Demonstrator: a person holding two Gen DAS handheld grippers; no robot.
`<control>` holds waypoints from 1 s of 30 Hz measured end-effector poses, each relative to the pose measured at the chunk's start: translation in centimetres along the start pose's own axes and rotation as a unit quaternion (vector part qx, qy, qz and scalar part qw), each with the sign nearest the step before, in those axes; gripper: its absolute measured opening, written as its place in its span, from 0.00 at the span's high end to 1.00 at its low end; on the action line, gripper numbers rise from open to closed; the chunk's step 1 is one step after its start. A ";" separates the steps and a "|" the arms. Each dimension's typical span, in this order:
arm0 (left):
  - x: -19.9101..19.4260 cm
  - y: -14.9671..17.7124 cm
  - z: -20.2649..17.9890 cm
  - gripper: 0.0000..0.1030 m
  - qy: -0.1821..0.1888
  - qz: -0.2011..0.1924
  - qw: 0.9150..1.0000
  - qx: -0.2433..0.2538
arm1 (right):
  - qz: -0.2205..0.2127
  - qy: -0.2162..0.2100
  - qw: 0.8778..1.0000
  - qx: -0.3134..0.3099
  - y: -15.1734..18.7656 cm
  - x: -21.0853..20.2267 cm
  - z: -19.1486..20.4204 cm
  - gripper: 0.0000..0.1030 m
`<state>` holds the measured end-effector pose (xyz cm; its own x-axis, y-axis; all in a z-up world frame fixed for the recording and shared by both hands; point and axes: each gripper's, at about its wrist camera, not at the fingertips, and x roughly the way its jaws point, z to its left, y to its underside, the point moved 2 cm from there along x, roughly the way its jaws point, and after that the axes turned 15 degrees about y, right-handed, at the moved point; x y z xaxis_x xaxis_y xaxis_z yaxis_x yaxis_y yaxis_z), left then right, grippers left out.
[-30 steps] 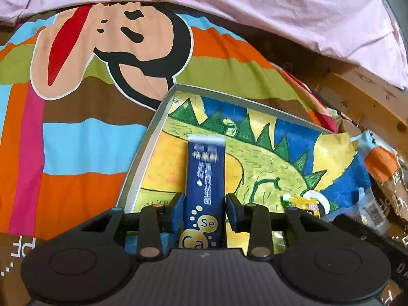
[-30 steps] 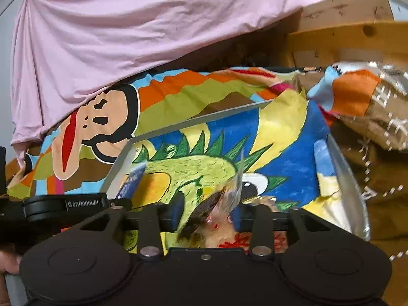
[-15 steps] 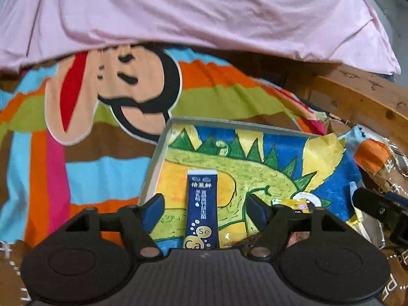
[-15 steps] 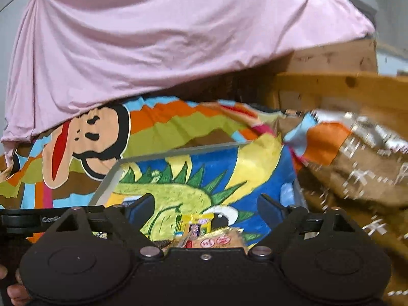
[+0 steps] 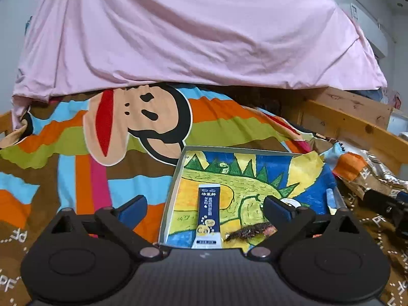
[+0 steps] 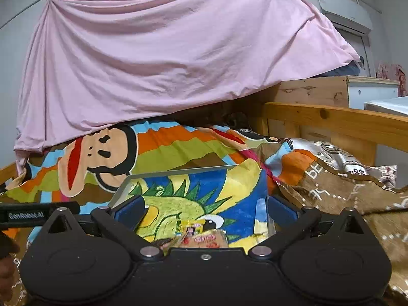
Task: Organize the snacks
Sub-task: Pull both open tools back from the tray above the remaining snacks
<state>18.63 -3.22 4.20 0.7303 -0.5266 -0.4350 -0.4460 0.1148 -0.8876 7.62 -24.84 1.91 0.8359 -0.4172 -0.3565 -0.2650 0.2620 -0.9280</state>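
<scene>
A shallow metal tray lined with a dinosaur drawing lies on the bed. A dark blue stick packet lies flat in its near left part. A dark snack in clear wrap lies to its right. My left gripper is open and empty, raised above the tray's near edge. In the right wrist view the tray holds a yellow packet and a clear-wrapped snack with red print at its near end. My right gripper is open and empty above them.
A striped monkey-print blanket covers the bed around the tray. A pink sheet hangs across the back. A wooden bed rail runs along the right. A brown blanket with silver lining is bunched right of the tray.
Both grippers opened and let go of their snacks, the blue packet on the left and the clear-wrapped snack on the right. Both then pulled up and back from the tray.
</scene>
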 end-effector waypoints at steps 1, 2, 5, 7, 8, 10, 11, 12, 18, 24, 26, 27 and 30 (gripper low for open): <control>-0.6 0.1 -0.2 0.03 -0.002 0.001 1.000 0.001 | -0.001 0.000 1.000 -0.004 0.1 -0.6 -0.1 0.01; -1.3 0.3 -0.4 0.03 -0.005 0.001 1.000 0.001 | -0.003 0.000 1.000 -0.008 0.2 -1.2 -0.2 0.01; -3.0 1.0 -0.7 0.01 -0.011 0.001 1.000 0.000 | -0.007 -0.003 1.000 -0.016 0.5 -3.0 -0.6 0.01; -4.0 1.7 -0.9 0.01 -0.014 0.005 1.000 0.001 | -0.008 -0.005 1.000 -0.022 0.8 -4.2 -0.7 0.01; -4.5 2.1 -1.0 0.01 -0.015 0.007 1.000 0.001 | -0.008 -0.005 1.000 -0.026 1.0 -4.9 -0.8 0.01; -5.5 3.0 -1.1 0.01 -0.018 0.014 1.000 -0.002 | -0.006 -0.009 0.999 -0.031 1.4 -5.9 -0.9 0.01; -5.9 3.4 -1.2 0.01 -0.019 0.017 1.000 -0.005 | -0.004 -0.011 0.999 -0.033 1.6 -6.4 -1.0 0.01; -6.5 4.0 -1.1 0.01 -0.022 0.019 1.000 -0.008 | -0.003 -0.013 0.999 -0.036 1.9 -6.9 -1.0 0.01; -9.1 5.9 -1.2 0.01 -0.030 0.027 0.999 -0.036 | 0.012 -0.022 0.998 -0.056 3.7 -9.6 -1.2 0.01; -11.6 7.4 -1.5 0.01 -0.041 0.026 0.998 -0.042 | 0.030 -0.030 0.997 -0.065 5.6 -11.9 -1.5 0.01; -12.2 8.1 -1.5 0.01 -0.043 0.031 0.998 -0.046 | 0.041 -0.034 0.996 -0.067 6.2 -12.5 -1.6 0.01; -12.5 8.5 -1.5 0.01 -0.045 0.035 0.997 -0.049 | 0.045 -0.036 0.996 -0.068 6.5 -12.8 -1.7 0.01; -13.2 9.5 -1.5 0.01 -0.050 0.047 0.996 -0.055 | 0.057 -0.045 0.995 -0.075 7.2 -13.6 -1.6 0.01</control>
<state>3.98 3.57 1.74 0.7278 -0.4315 -0.5329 -0.5644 0.0644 -0.8230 -6.45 -18.63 -0.11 0.8347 -0.3105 -0.4548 -0.4230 0.1672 -0.8906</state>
